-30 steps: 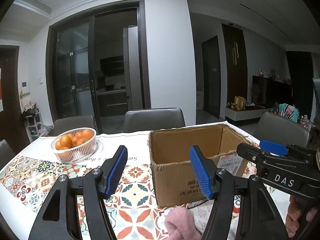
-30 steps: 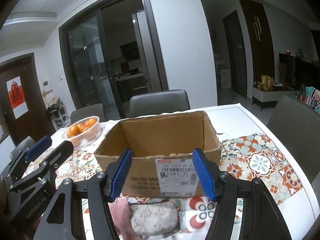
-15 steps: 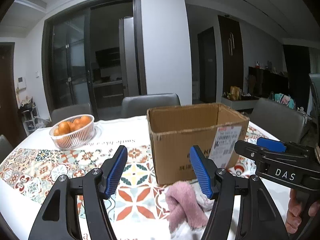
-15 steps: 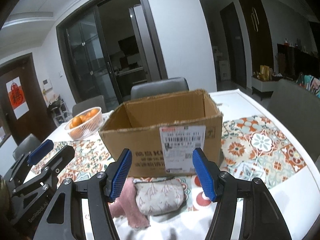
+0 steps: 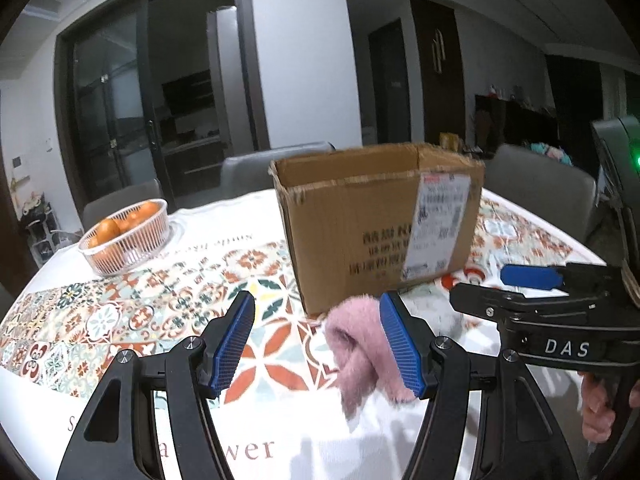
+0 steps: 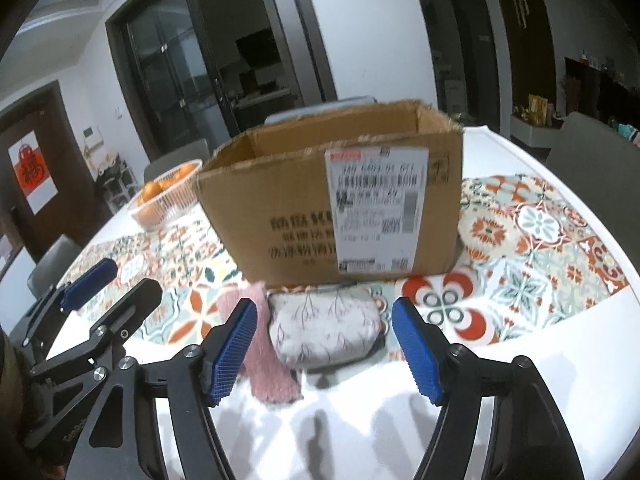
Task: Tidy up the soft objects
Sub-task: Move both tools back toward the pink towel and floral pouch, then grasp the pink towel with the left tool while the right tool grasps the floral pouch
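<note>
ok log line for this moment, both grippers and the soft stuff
left gripper: open, empty | right gripper: open, empty | pink fuzzy cloth, patterned pouch: on table before cardboard box | phase: approach

I see a brown cardboard box (image 6: 332,200) bearing a white label (image 6: 376,208) with black print; in front of the box lie a fuzzy pink cloth (image 5: 360,344) and a pale grey pouch (image 6: 324,326) patterned with dark twigs; beneath the box, the tablecloth (image 6: 532,232) shows orange, teal and white tile motifs; left of the box, oranges (image 5: 120,224) fill a white basket (image 5: 128,248).
</note>
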A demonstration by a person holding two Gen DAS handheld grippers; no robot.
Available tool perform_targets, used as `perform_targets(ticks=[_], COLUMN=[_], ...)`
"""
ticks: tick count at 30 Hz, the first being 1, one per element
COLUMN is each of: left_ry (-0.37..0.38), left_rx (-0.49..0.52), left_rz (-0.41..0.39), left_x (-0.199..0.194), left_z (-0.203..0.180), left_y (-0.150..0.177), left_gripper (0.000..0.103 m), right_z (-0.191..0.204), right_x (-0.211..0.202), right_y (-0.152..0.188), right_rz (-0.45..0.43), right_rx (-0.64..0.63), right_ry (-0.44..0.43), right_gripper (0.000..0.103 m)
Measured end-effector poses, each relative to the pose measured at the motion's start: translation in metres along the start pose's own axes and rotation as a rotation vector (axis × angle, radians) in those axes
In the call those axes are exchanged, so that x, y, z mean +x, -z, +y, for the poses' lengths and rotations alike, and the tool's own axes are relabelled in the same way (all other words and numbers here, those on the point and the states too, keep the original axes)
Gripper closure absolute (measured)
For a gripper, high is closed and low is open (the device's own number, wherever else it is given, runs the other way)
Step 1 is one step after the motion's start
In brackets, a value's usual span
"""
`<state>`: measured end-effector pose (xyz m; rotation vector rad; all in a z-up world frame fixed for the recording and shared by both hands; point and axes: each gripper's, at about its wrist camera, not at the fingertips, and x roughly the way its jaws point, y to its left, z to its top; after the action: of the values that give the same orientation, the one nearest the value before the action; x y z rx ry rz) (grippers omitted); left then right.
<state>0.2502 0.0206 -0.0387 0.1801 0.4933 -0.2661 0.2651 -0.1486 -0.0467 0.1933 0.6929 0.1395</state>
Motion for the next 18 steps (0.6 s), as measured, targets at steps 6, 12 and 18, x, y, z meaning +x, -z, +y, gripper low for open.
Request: perform_targets(ticks=[6, 12, 18], left_ry=[0.025, 0.055, 0.087], left_rx=[0.025, -0.02, -0.044], left_rz=[0.042, 0.072, 0.106], left_x=[0.008, 0.023, 0.038], left_z=[0.0, 0.008, 0.01], left_y=[0.012, 0.013, 0.014], left_gripper=[0.039, 0.039, 0.039], right_z=[0.003, 0.003, 0.002], right_x=[0.012, 0.029, 0.045], right_y=[0.009, 0.014, 0.016], right_rz=[0.058, 0.129, 0.173], right_rx=[-0.019, -0.029, -0.03], right_ry=[-0.012, -0.018, -0.019], right_gripper=[0.025, 0.024, 0.024])
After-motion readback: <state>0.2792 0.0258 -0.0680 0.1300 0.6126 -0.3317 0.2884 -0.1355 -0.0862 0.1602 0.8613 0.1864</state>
